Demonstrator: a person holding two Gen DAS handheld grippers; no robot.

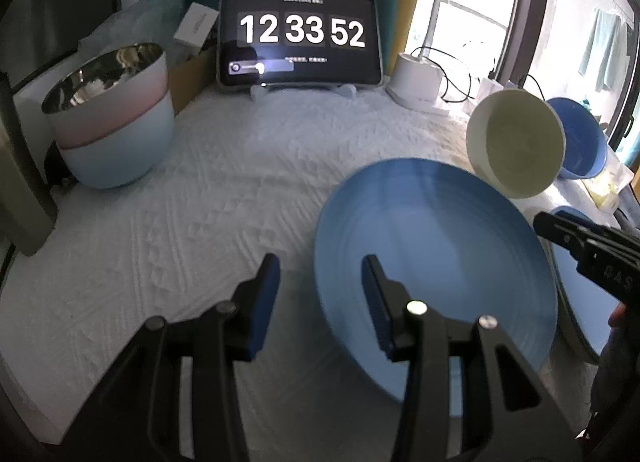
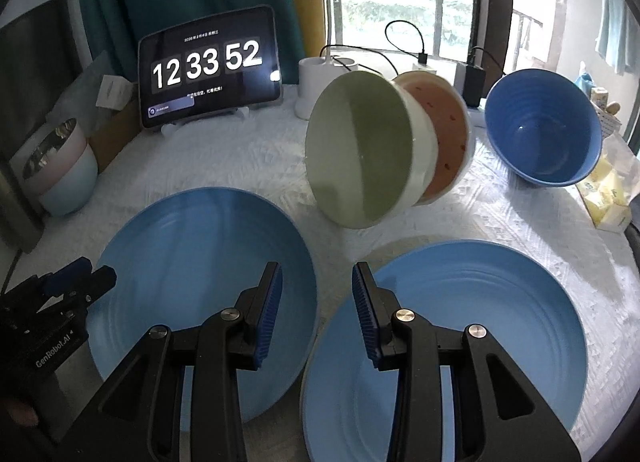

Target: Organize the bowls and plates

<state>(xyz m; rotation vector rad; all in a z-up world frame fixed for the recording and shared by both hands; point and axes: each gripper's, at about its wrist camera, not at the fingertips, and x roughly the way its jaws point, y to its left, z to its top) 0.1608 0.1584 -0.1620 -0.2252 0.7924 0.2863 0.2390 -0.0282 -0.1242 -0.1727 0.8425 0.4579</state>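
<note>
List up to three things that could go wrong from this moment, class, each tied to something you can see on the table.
1. The green bowl and the watermelon-print bowl lie tipped on their sides; a nudge could roll them.
2. The two blue plates sit close together, so lifting one may knock the other.
3. Both grippers, jaws open and empty, work close together and could collide.
</note>
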